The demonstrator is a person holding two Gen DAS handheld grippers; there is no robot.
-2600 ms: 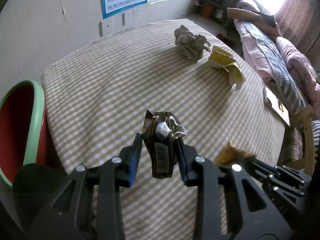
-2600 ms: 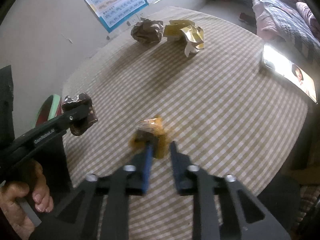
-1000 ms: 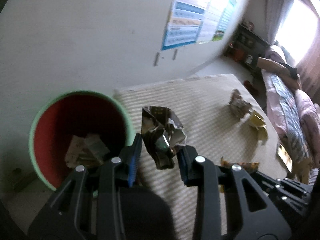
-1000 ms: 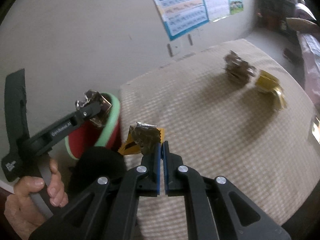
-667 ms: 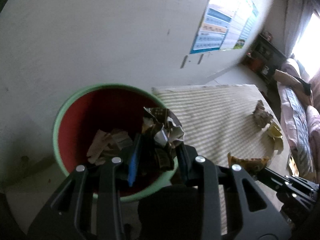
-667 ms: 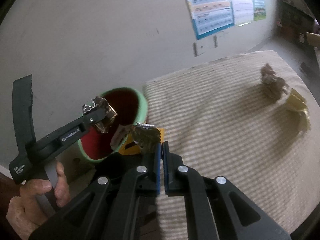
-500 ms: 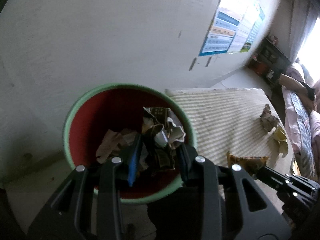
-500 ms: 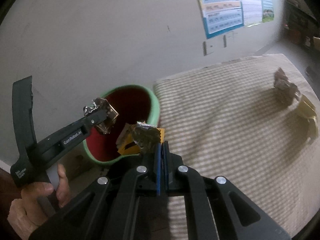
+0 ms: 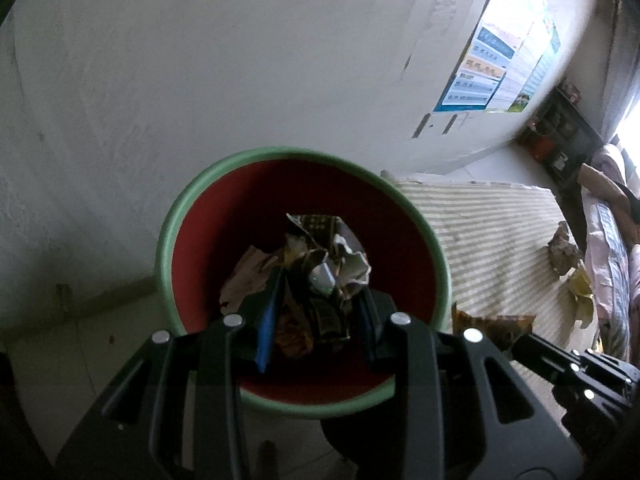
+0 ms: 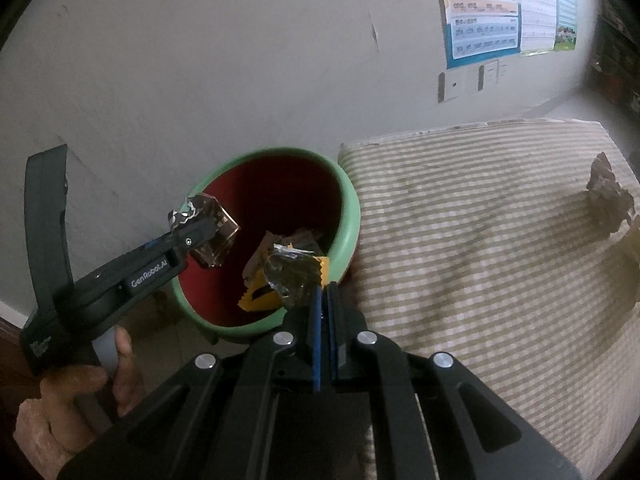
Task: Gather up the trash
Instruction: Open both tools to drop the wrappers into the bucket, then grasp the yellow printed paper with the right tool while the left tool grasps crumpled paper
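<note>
- a pale plaster wall (image 10: 200, 80) backs the scene, with a blue-edged poster (image 10: 484, 12) taped high on it; beside the wall lies a table under a beige checked cloth (image 10: 480, 240).
- left gripper (image 9: 316, 312): its jaws stand a little apart and clamp a crumpled dark foil wrapper (image 9: 324, 264), which fills the gap between the blue-lined pads.
- this wrapper hangs right over the mouth of a round bin (image 9: 168, 240), red inside with a pale green rim; the bin stands on the floor against the wall, just beside the table's edge.
- crumpled paper scraps (image 9: 244, 280) already lie in the bottom of the bin.
- right gripper (image 10: 323, 292): its pads are pressed nearly together, pinching the edge of a yellow-orange snack wrapper (image 10: 296, 276) with a silvery crumpled inside.
- in the right wrist view that wrapper sits over the bin's near rim, on the table side.
- a hand (image 10: 80, 392) grips the left tool's handle at the lower left of the right wrist view.
- further out on the cloth rests a brownish crumpled wad (image 10: 608, 196), well apart from the bin, with a yellow crumpled wrapper (image 9: 580, 292) just beside it.
- at the far right of the left wrist view, a bed with pink bedding (image 9: 612, 248) and a dark shelf (image 9: 560, 136) show, both blurred.
</note>
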